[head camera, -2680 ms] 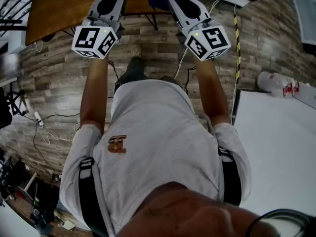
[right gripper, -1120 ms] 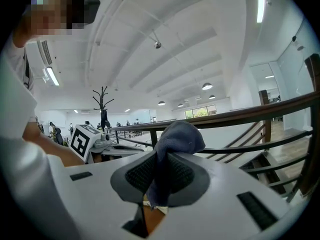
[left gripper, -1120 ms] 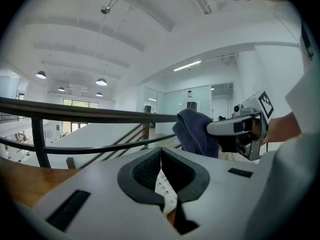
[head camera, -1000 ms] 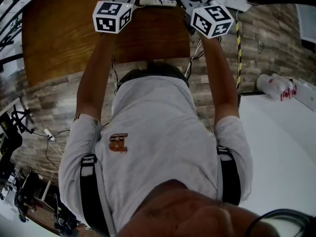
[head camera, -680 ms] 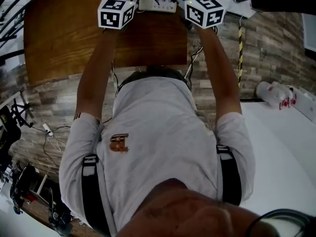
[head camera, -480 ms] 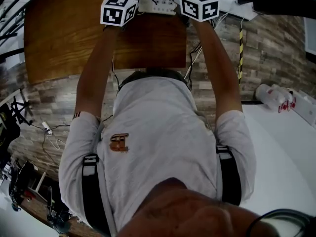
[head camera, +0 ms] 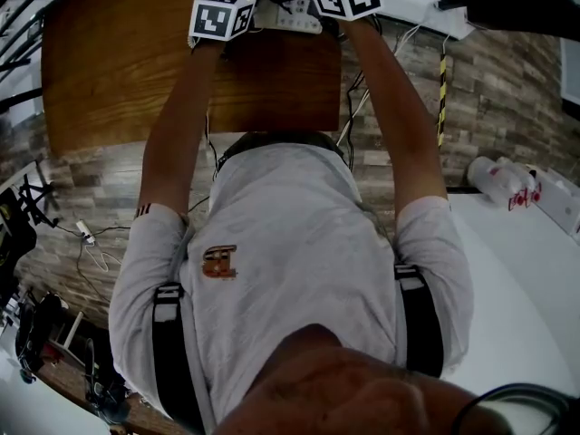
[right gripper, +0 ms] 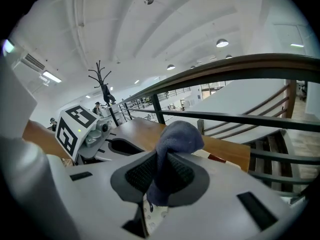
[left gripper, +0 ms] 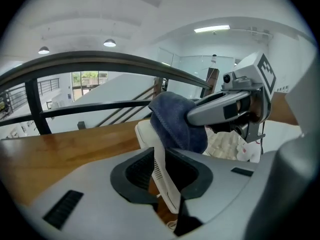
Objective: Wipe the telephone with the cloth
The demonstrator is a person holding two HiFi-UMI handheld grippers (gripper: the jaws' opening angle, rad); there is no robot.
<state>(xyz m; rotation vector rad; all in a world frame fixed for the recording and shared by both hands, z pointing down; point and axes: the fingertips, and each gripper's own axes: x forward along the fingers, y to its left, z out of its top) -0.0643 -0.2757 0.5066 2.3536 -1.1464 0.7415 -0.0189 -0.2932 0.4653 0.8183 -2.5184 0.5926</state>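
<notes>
Right gripper (right gripper: 162, 175) shifted left over the wooden table (head camera: 136, 71).

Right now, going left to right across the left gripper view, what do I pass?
Black railing post → white telephone handset → blue cloth → right gripper, clamped on that cloth.

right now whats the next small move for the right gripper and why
Probably slide the right gripper so its blue cloth drags down along the white telephone handset. The cloth, pinched in that gripper's jaws, covers only the handset's top end. The left gripper clamps the handset lower down, and the stretch between them is bare.
</notes>
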